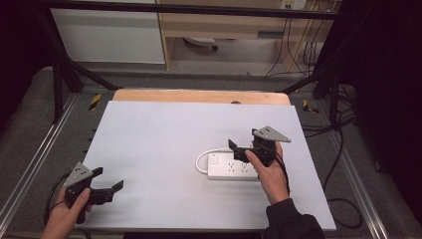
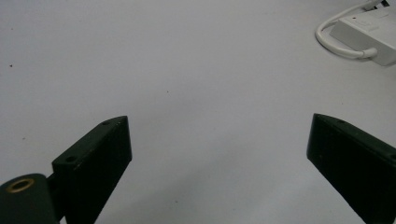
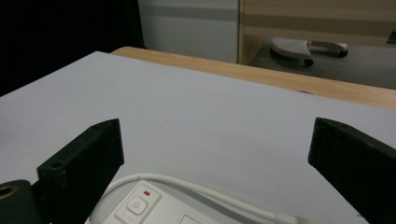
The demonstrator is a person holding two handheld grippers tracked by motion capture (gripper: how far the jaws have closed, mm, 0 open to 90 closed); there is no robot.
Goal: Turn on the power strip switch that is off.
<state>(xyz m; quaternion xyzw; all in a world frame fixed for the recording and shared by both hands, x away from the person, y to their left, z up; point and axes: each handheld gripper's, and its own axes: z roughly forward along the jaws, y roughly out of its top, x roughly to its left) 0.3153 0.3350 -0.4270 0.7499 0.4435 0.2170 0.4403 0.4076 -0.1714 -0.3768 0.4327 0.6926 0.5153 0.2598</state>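
Note:
A white power strip (image 1: 231, 169) lies on the pale grey table top (image 1: 164, 134), right of centre, with its white cable (image 1: 200, 162) looped at its left end. My right gripper (image 1: 236, 150) hovers just above the strip's far side, jaws wide apart and nothing between them. In the right gripper view the strip (image 3: 144, 205) with its switch and red mark sits below the open gripper (image 3: 215, 154). My left gripper (image 1: 109, 178) rests open near the front left corner. The left gripper view has that gripper (image 2: 217, 154) over bare table, and the strip (image 2: 369, 32) far off at the upper right.
A wooden edge (image 1: 199, 95) runs along the table's far side. Black frame posts (image 1: 57, 84) stand at the back corners. Cables (image 1: 343, 149) trail over the floor on the right. A cabinet (image 1: 224, 25) stands beyond the table.

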